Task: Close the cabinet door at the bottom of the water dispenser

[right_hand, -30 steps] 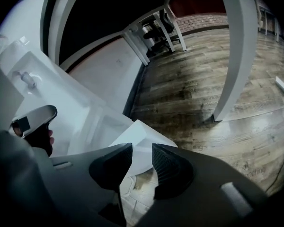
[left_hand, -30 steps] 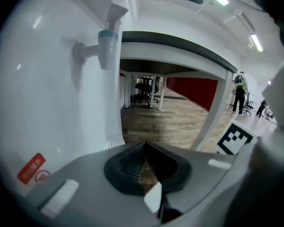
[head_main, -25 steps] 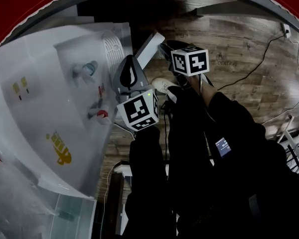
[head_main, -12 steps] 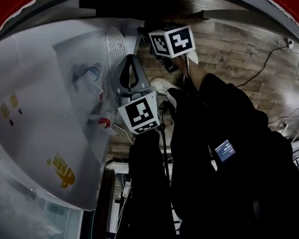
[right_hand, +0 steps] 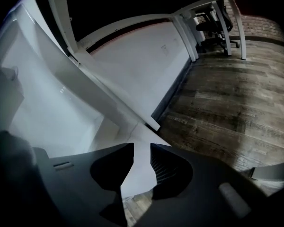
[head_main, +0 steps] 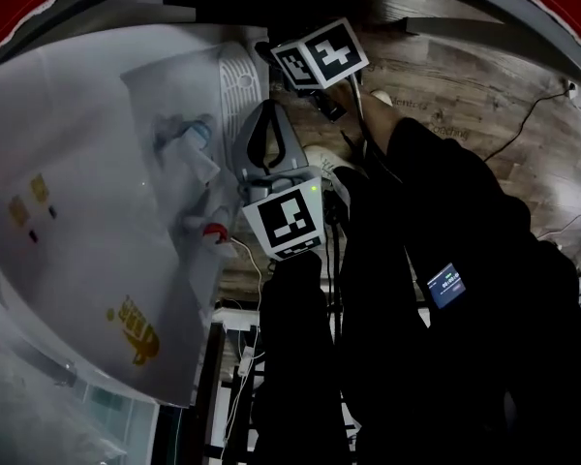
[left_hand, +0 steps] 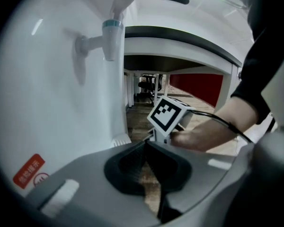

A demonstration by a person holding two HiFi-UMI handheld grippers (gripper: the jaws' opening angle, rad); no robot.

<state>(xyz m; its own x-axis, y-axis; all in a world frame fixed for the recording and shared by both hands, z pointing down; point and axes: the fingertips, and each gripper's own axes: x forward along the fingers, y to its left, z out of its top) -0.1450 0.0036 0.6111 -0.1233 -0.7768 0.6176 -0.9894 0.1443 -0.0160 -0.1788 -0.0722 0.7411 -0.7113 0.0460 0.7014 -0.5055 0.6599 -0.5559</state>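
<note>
The white water dispenser [head_main: 97, 182] fills the left of the head view, with a blue tap [head_main: 189, 143] and a red tap [head_main: 213, 231]. Its bottom cabinet door [right_hand: 99, 96] runs as a slanted white panel across the right gripper view. My right gripper [right_hand: 142, 148] is at the door's lower end. Its jaws have just been closing, and the door's white edge shows in the gap between them; I see no pad pressing. Its marker cube [head_main: 320, 54] sits by the dispenser's base. My left gripper [left_hand: 146, 144] hangs beside the dispenser front, tips together, holding nothing.
Dark wood floor [right_hand: 227, 93] spreads to the right, with cables [head_main: 523, 124] lying on it. White desk legs and an office chair [right_hand: 217, 22] stand farther back. A white desk [left_hand: 180, 46] spans above. The person's shoe [head_main: 324, 163] is near the dispenser's base.
My right gripper has swung left across the head view toward the dispenser's base and rolled. The open door strip seen earlier is now hidden behind its cube. The left gripper has stayed put.
</note>
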